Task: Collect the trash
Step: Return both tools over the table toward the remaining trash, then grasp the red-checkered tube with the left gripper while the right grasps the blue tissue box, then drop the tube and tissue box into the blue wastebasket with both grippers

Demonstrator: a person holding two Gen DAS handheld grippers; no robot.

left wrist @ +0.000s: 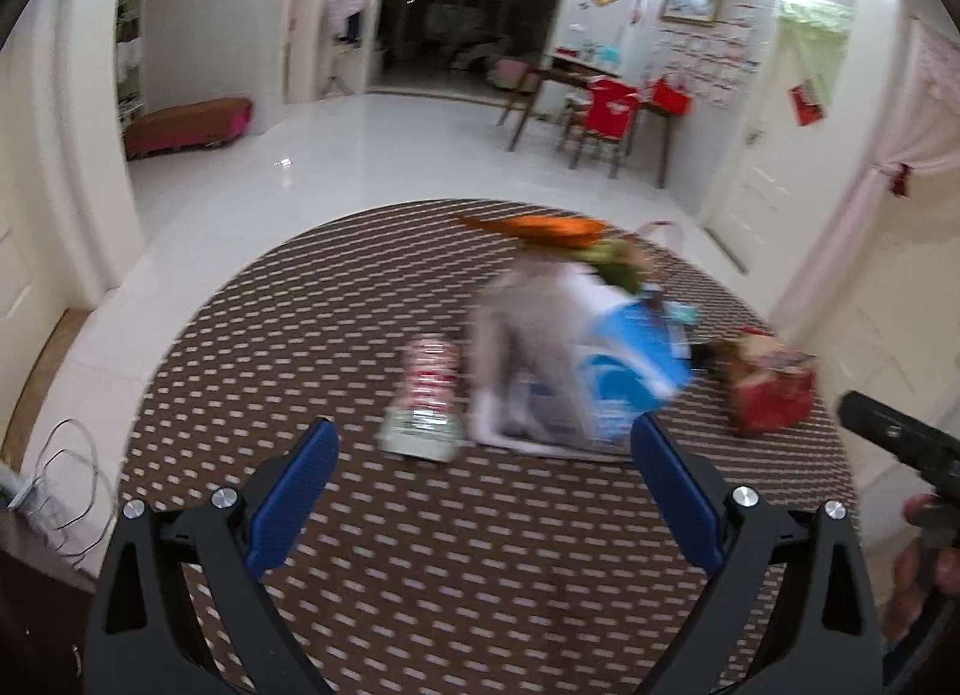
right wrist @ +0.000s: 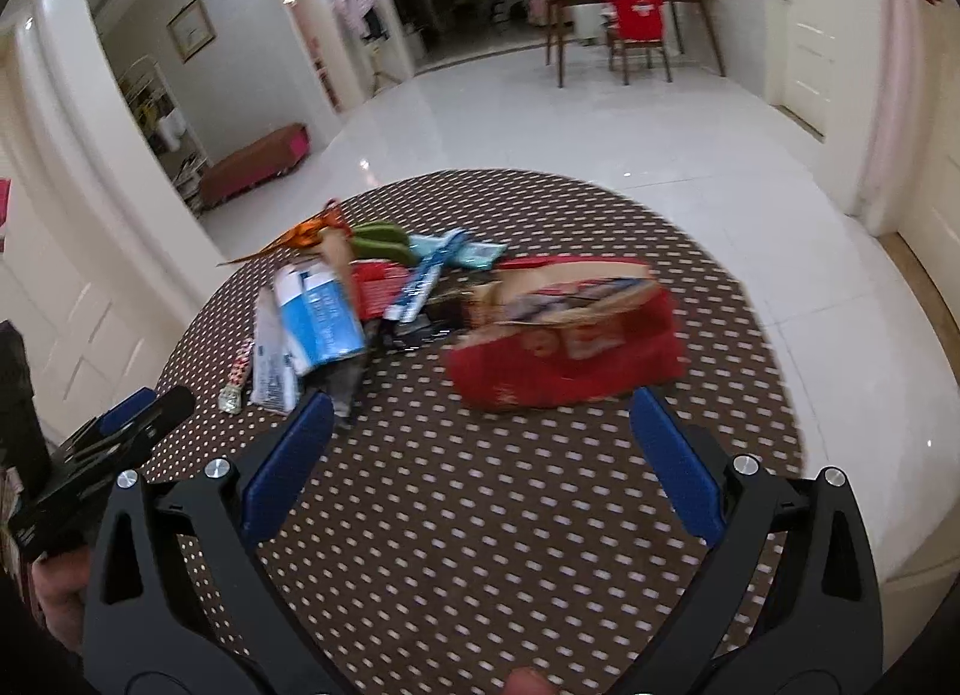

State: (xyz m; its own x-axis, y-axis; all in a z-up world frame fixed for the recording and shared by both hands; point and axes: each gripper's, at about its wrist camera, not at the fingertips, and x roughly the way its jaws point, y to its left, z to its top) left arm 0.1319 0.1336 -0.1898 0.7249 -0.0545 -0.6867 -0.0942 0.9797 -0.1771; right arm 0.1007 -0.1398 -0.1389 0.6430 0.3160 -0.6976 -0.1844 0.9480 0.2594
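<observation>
Two grippers hang over the round dotted counter [right wrist: 480, 515], and both have their jaws spread wide with nothing in them. Trash lies in a pile ahead. One red box [right wrist: 570, 341] sits just past the right gripper [right wrist: 480, 431]. One blue and white packet [left wrist: 624, 359] and one red and white wrapper [left wrist: 426, 395] lie just past the left gripper [left wrist: 480, 455]. Everything looks blurry.

right gripper [right wrist: 480, 425] fingers apart, empty | red box [right wrist: 570, 347] ahead | round table [right wrist: 480, 545]
</observation>
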